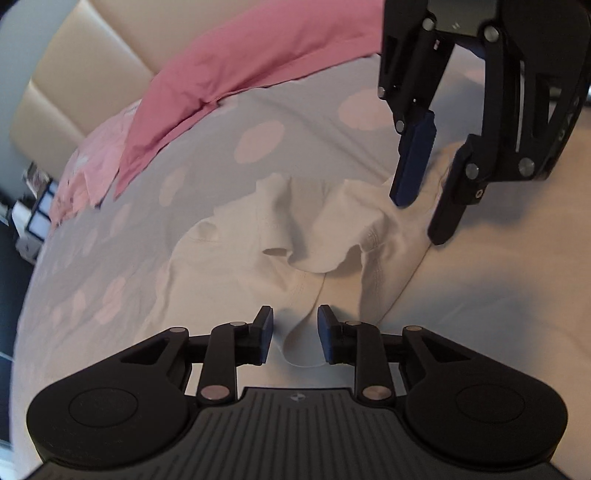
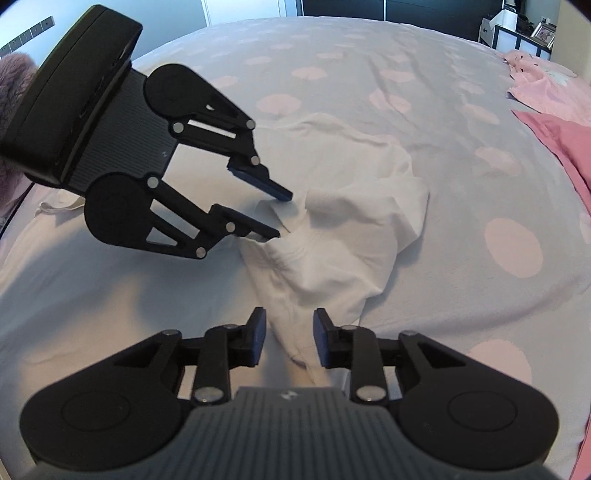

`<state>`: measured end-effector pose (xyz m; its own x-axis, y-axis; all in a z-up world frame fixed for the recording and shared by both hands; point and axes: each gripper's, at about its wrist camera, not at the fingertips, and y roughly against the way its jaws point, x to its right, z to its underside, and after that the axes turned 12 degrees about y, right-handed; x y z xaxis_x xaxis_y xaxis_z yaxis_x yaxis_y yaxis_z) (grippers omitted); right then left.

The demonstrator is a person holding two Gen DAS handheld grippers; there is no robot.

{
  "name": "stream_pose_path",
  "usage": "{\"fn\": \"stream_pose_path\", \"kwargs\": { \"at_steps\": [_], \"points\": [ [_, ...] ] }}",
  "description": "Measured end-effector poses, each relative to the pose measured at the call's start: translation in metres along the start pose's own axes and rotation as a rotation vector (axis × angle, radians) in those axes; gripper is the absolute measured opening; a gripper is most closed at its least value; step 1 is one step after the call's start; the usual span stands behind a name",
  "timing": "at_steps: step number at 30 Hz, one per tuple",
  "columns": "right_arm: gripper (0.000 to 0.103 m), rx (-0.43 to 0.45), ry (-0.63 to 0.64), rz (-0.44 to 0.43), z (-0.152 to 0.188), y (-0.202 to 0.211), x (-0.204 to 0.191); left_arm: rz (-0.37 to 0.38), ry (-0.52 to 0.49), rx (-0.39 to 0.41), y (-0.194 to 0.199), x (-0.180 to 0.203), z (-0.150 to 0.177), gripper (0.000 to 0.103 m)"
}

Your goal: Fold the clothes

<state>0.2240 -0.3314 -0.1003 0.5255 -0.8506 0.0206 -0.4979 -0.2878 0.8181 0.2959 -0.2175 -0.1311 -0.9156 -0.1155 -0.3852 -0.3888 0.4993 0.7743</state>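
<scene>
A crumpled white garment (image 1: 229, 258) (image 2: 351, 229) lies bunched on a grey bed sheet with pink dots (image 1: 207, 122) (image 2: 369, 74). My left gripper (image 1: 295, 332) (image 2: 280, 215) is open, and a raised fold of the white cloth runs between its blue pads without being pinched. My right gripper (image 2: 290, 332) (image 1: 421, 218) is also open. It straddles another ridge of the same garment, and its pads stand a little apart from the cloth. The two grippers point down at the garment from opposite sides, close together.
A pink blanket (image 1: 229, 74) (image 2: 565, 147) and a pale pink patterned garment (image 1: 92, 162) (image 2: 543, 85) lie toward the head of the bed. A beige padded headboard (image 1: 85, 74) stands behind. A fluffy purple sleeve (image 2: 14, 74) shows behind the left gripper. Shelving (image 2: 517, 29) stands beyond the bed.
</scene>
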Motion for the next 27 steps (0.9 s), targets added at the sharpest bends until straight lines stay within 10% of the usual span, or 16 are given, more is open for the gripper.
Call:
{"fn": "stream_pose_path", "kwargs": {
  "at_steps": [7, 9, 18, 27],
  "points": [
    [0.025, -0.031, 0.046, 0.024, -0.002, -0.009, -0.005, -0.047, -0.05, 0.044, -0.011, 0.007, -0.004, 0.002],
    [0.004, -0.034, 0.058, 0.03, -0.002, -0.008, -0.006, -0.058, 0.067, 0.075, -0.005, -0.007, -0.003, 0.001],
    [0.001, -0.056, 0.089, -0.027, 0.001, 0.002, -0.014, -0.015, 0.719, 0.031, 0.016, -0.095, 0.046, 0.009],
    [0.017, 0.025, 0.06, -0.016, -0.005, 0.012, -0.014, -0.064, 0.34, 0.025, 0.037, -0.053, 0.034, 0.035]
  ]
}}
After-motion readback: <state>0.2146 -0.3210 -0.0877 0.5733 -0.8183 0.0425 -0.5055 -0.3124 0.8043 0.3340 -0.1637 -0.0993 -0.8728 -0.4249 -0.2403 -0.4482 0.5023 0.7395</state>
